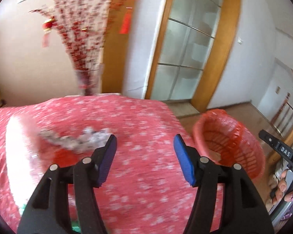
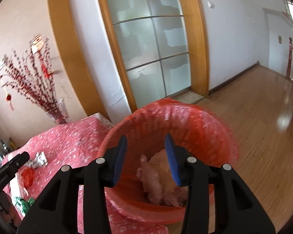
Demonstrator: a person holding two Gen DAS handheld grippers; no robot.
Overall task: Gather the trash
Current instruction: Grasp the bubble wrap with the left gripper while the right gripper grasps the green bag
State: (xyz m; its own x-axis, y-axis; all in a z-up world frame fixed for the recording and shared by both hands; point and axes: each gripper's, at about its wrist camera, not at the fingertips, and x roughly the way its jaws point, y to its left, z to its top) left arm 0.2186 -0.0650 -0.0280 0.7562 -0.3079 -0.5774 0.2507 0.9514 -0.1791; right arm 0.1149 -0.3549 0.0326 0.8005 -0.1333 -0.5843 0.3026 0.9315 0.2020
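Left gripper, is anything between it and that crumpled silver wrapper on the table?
Nothing visible. The left gripper is open above bare red tablecloth; the silver wrapper lies just ahead, off its left finger.

At the right edge of the left wrist view, the right gripper's black handle point(image 1: 283, 152) bears white letters "DAS"; other lettering is too blurred.

Bin point(image 2: 185, 124) mouth open to right gripper point(image 2: 145, 159); vase point(image 2: 57, 111) blocks table point(image 1: 142, 117) far edge.
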